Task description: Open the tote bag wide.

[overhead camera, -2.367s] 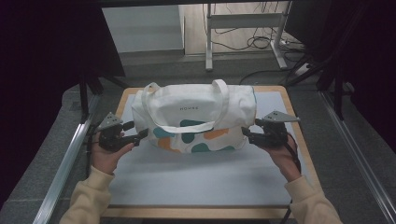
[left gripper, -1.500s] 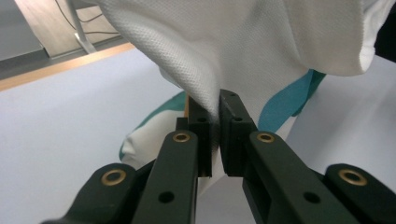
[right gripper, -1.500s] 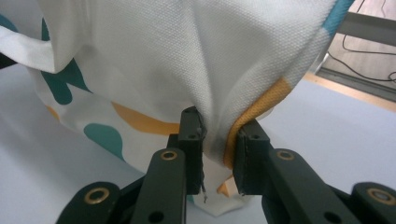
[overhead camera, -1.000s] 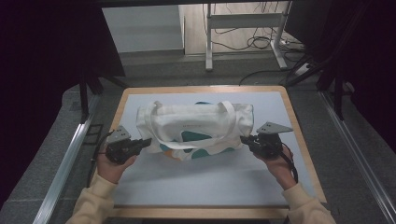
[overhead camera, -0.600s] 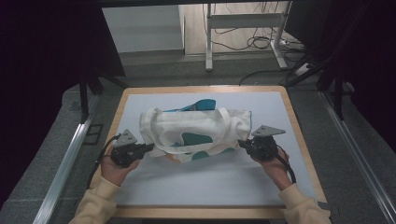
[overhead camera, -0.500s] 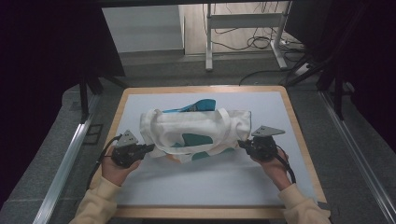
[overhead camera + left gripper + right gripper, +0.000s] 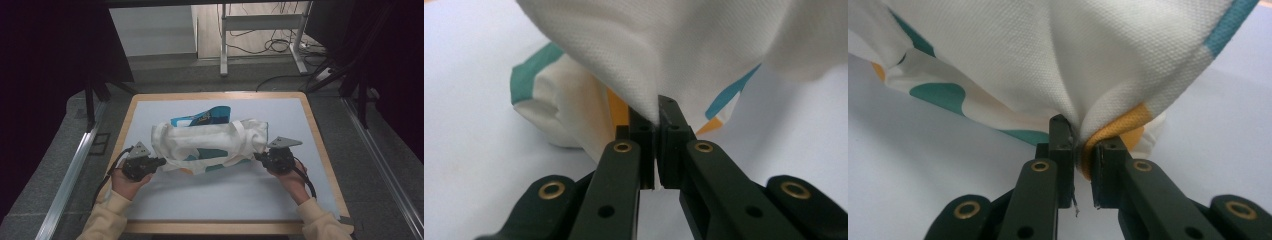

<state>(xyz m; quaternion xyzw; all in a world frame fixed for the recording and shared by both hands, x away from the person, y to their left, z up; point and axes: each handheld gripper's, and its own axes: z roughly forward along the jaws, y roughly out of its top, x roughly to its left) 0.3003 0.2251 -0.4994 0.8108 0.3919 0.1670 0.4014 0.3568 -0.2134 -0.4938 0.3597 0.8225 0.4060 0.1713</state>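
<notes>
While both hand-held grippers pinch its ends, the bag [image 7: 210,142] sits mid-mat [image 7: 225,192].

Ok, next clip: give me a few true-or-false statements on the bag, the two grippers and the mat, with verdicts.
1. The left gripper is shut on the fabric of the white bag. True.
2. The right gripper hangs open, clear of the bag. False: its jaws pinch a bunched fold of the bag's cloth.
3. The bag lies across the pale mat between the two grippers. True.
4. The bag is plain white all over. False: it carries teal and orange markings, and a blue panel shows at its far side.
5. Both grippers hold the same end of the bag. False: in the high view one grips the bag's left end, the other its right end.
</notes>
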